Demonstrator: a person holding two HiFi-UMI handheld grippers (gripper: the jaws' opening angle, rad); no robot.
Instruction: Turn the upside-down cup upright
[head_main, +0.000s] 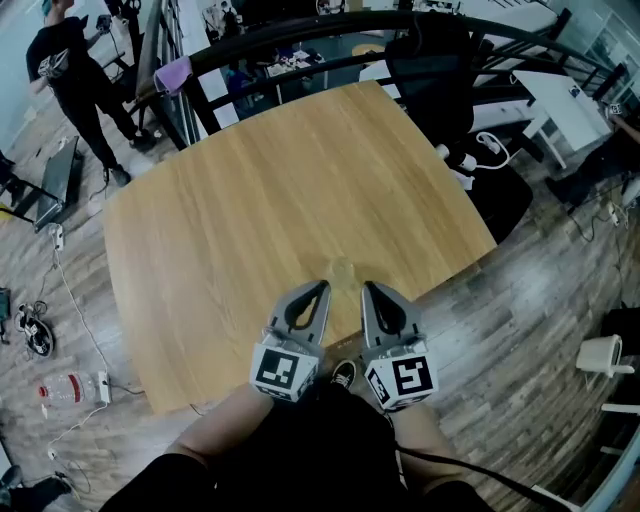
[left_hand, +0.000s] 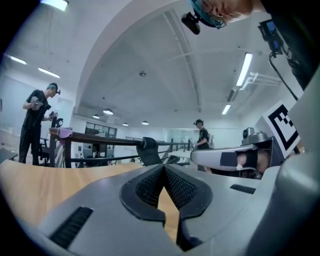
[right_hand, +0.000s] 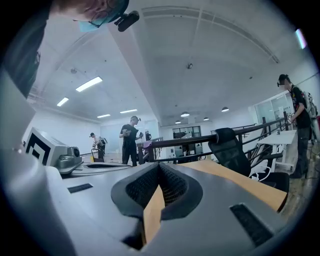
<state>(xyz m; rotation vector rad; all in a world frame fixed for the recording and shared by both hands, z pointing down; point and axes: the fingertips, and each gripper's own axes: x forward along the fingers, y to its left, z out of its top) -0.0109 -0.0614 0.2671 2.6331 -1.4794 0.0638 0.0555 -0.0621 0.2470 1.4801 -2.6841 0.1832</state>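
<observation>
A faint clear cup (head_main: 343, 270) stands on the wooden table (head_main: 250, 210) near its front edge; which way up it is I cannot tell. My left gripper (head_main: 320, 288) and right gripper (head_main: 368, 288) hang side by side just short of the cup, one at each side, both apart from it. In the left gripper view the left gripper (left_hand: 163, 167) is shut with its tips touching and nothing between the pads. In the right gripper view the right gripper (right_hand: 159, 165) is likewise shut and empty. Both point level across the table, and neither gripper view shows the cup.
A black office chair (head_main: 430, 60) and a dark railing (head_main: 300, 35) stand beyond the table's far edge. A person (head_main: 75, 70) stands at the far left. A plastic bottle (head_main: 70, 388) and cables lie on the floor at the left, a white table (head_main: 560, 100) at the right.
</observation>
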